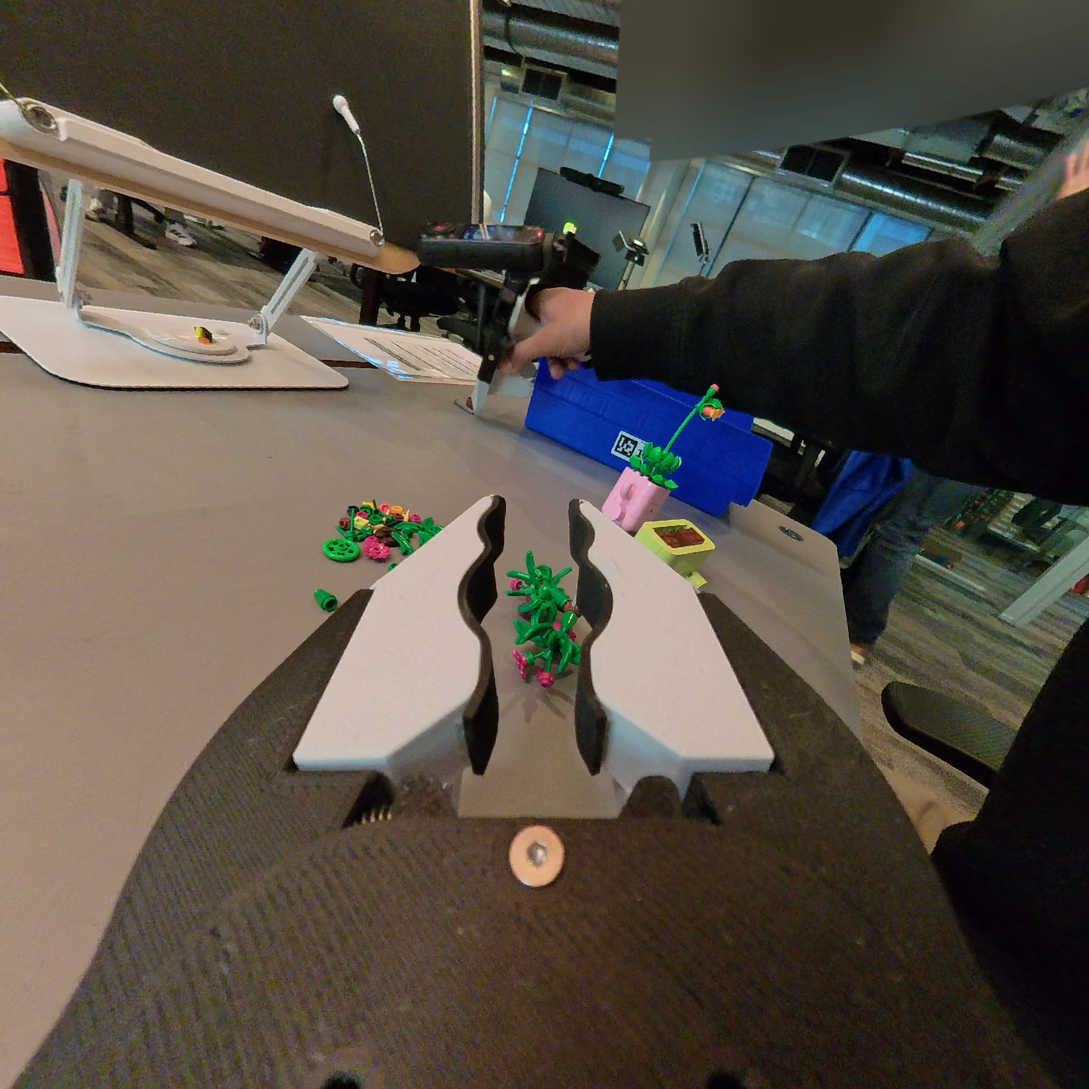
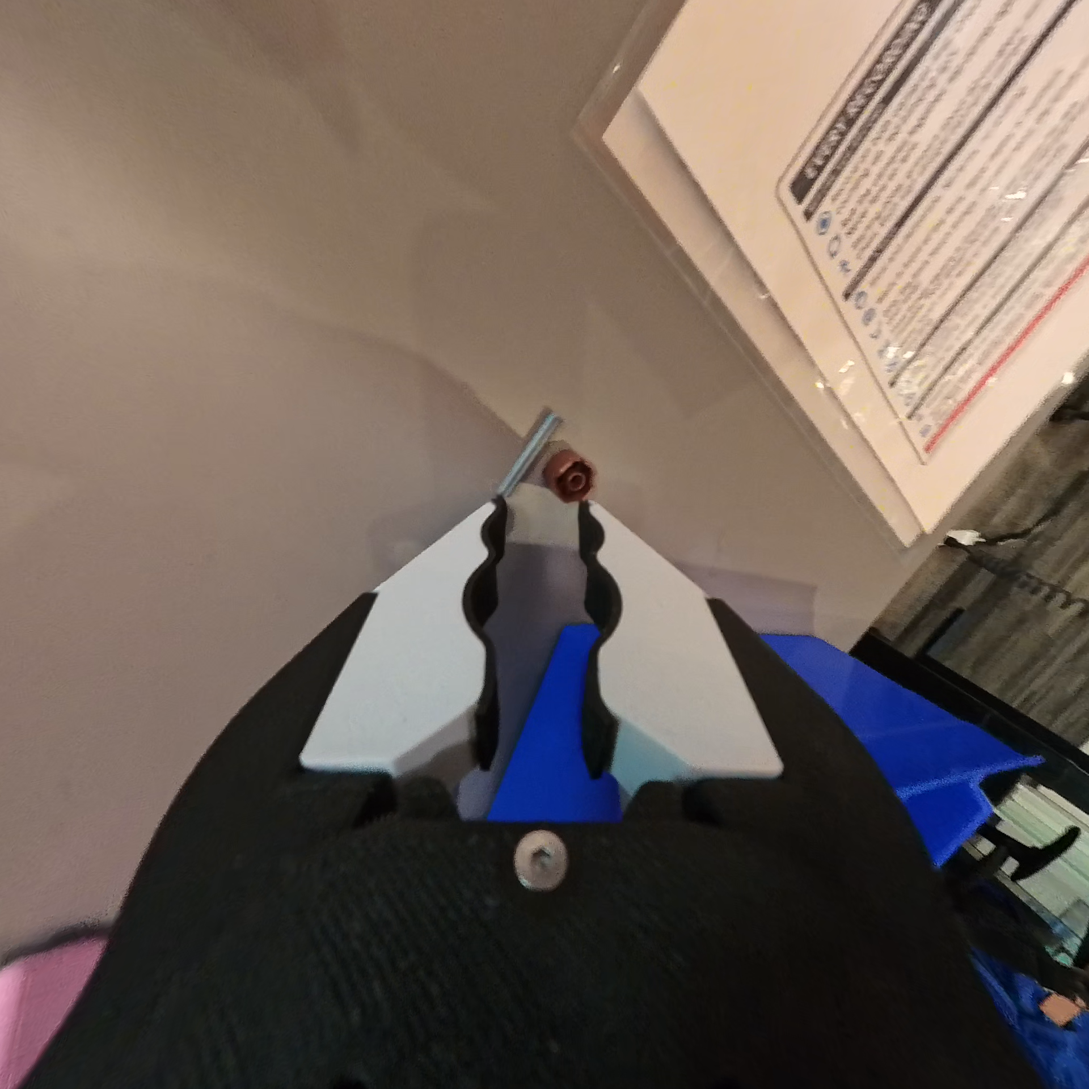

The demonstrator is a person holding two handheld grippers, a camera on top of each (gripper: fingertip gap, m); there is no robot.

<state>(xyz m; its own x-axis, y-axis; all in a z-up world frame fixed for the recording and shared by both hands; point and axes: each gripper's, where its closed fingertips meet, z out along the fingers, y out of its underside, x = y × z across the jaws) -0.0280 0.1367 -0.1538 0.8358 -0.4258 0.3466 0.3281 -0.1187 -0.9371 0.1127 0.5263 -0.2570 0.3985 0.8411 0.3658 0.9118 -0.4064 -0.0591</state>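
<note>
Jaws of both grippers apart: left gripper [image 1: 536, 507] over green sprigs [image 1: 545, 624]; right gripper [image 2: 541, 501] by brown stud [image 2: 571, 476].

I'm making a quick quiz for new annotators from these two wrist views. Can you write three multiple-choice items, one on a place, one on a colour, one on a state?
1. Where does the green plant sprig lie?
A. between the left claw's fingers
B. in the blue bin
C. on the white stand

2. What colour is the pot holding the tall stem?
A. yellow
B. pink
C. blue

3. How is the right claw?
A. shut on a sprig
B. shut on nothing
C. open

Answers: 1 A, the sprig lies on the table between the fingers; 2 B, pink blocks; 3 C, a gap shows, the small brown piece just ahead.
</note>
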